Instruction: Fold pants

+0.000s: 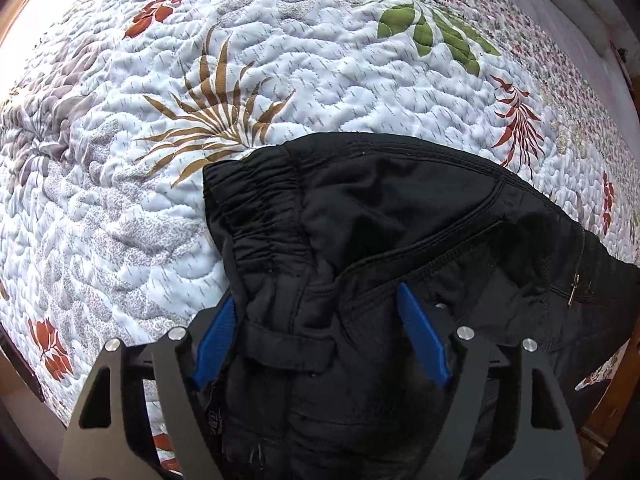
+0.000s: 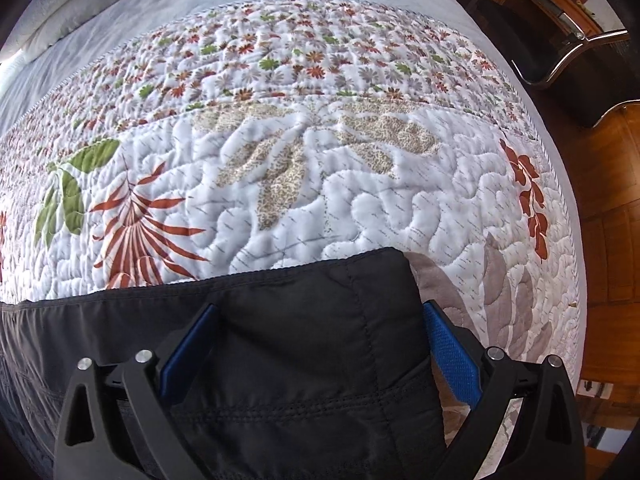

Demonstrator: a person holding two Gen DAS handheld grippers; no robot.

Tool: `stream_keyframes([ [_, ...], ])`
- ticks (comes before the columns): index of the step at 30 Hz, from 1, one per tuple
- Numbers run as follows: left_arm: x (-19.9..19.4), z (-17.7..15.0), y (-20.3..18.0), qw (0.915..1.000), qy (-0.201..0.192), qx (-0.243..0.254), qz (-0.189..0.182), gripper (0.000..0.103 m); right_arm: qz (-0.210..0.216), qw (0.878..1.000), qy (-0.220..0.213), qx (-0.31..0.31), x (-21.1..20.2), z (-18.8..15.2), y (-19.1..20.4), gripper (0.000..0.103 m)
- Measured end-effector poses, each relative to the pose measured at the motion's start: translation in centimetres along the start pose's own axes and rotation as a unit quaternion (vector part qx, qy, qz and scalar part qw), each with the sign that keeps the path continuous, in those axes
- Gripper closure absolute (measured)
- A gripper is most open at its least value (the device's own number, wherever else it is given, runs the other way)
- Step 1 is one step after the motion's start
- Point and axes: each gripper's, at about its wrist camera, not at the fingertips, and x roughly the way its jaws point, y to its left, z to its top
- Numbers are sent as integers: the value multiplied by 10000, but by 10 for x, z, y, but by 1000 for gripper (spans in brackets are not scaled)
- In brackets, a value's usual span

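Black pants [image 1: 380, 208] lie on a quilted floral bedspread [image 1: 280, 60]. In the left wrist view their elastic waistband [image 1: 240, 200] and a zipped pocket [image 1: 576, 284] show. My left gripper [image 1: 316, 294] points down over the waist end, its blue pads [image 1: 216, 344] on either side of bunched cloth with a wide gap between them. The right wrist view holds the hem end of the pants [image 2: 300, 288], flat on the bedspread [image 2: 320, 180]. There my right gripper [image 2: 320, 308] stands wide open, one finger on the cloth and the other just off its right edge.
A grey sheet and pillow [image 2: 200, 0] lie at the far end of the bed. The bed's edge curves along the right, with wooden floor [image 2: 608, 200] beyond it. A chrome-framed chair [image 2: 560, 60] stands at the upper right.
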Motion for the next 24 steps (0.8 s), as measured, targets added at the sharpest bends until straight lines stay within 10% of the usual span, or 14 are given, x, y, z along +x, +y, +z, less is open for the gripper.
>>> stream_keyframes([
  [6, -5, -1, -9, 9999, -44, 158, 8, 57, 230, 9995, -114, -194, -19, -15, 16, 85],
  [10, -11, -4, -32, 9982, -201, 548, 147, 80, -330, 9960, -197, -810, -35, -19, 48, 91],
  [15, -19, -11, -51, 9940, -496, 899, 372, 85, -301, 9934, -728, -828, -85, -28, 56, 91],
  [24, -72, -53, -44, 9868, -1266, 887, -477, 87, -46, 9821, -1704, -797, -178, -56, 60, 91],
])
